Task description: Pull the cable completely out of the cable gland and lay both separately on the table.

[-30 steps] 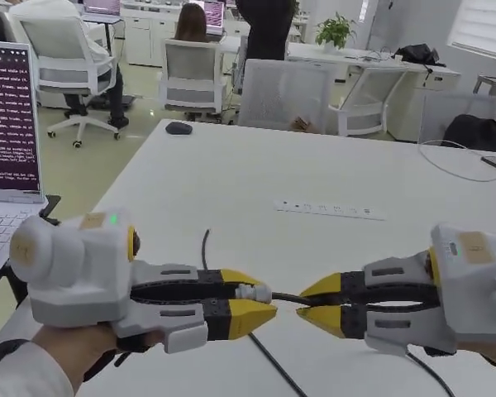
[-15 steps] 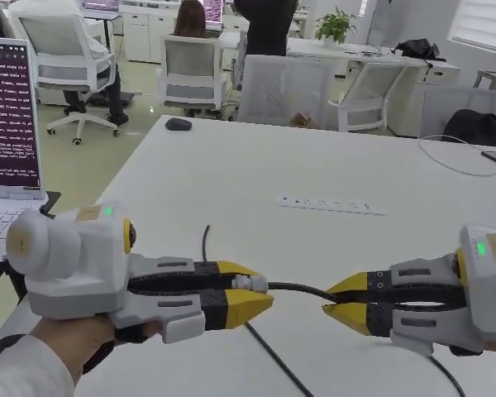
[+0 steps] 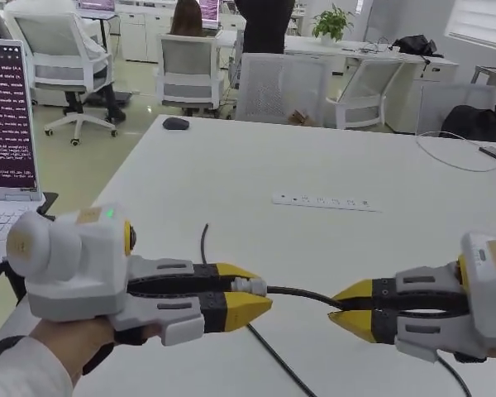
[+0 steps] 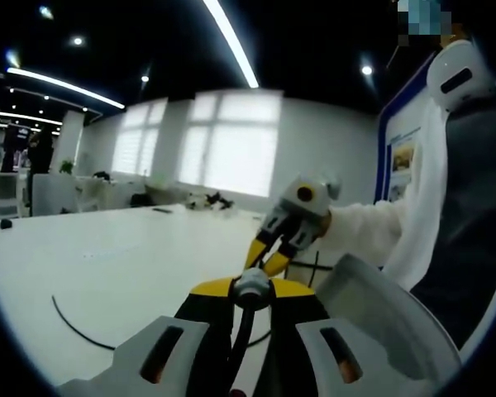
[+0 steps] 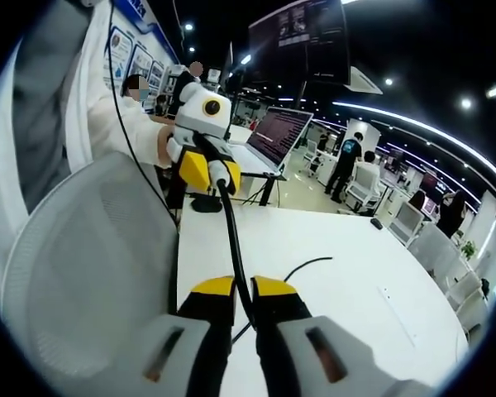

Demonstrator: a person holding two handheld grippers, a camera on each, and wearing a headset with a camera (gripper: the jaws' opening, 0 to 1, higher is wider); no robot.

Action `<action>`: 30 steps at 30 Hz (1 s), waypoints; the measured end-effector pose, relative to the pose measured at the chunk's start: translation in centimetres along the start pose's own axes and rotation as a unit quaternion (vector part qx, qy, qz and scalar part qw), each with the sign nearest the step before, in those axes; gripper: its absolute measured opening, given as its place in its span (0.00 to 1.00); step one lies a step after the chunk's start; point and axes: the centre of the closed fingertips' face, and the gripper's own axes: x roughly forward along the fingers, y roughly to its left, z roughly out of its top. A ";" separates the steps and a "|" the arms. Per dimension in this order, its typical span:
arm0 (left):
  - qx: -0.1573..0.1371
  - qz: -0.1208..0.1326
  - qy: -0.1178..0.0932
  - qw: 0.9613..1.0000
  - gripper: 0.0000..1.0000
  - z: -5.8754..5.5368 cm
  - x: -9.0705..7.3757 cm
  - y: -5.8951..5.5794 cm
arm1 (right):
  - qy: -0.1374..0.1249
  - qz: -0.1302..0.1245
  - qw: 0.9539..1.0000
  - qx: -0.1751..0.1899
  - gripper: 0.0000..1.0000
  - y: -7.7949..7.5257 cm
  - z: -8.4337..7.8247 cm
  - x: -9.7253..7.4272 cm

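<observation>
white table [image 3: 314, 165], left tongs [image 3: 263, 294] pinching cable gland [image 3: 250, 287], right tongs [image 3: 333, 307] pinching cable [image 3: 298, 293], laptop [image 3: 8, 116] text illegible

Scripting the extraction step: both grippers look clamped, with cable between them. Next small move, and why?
Probably draw the right gripper straight away from the left gripper. Its jaws are shut on the thin black cable, which runs into the small white cable gland clamped in the left jaws, so the cable is not yet out.
</observation>
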 end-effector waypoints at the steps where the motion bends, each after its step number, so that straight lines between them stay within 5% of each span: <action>1: 0.000 0.000 0.001 1.000 0.17 -0.1 0.0 0.0 | 0.002 0.003 1.000 0.004 0.07 0.1 -0.1 0.1; 13: 0.015 -0.012 0.003 1.000 0.17 -0.1 0.2 -0.5 | 0.008 0.013 1.000 0.015 0.13 0.2 -0.4 0.5; 30: 0.023 -0.018 0.005 1.000 0.17 -0.2 0.4 -0.9 | -0.035 0.051 0.997 -0.040 0.20 2.0 5.0 2.5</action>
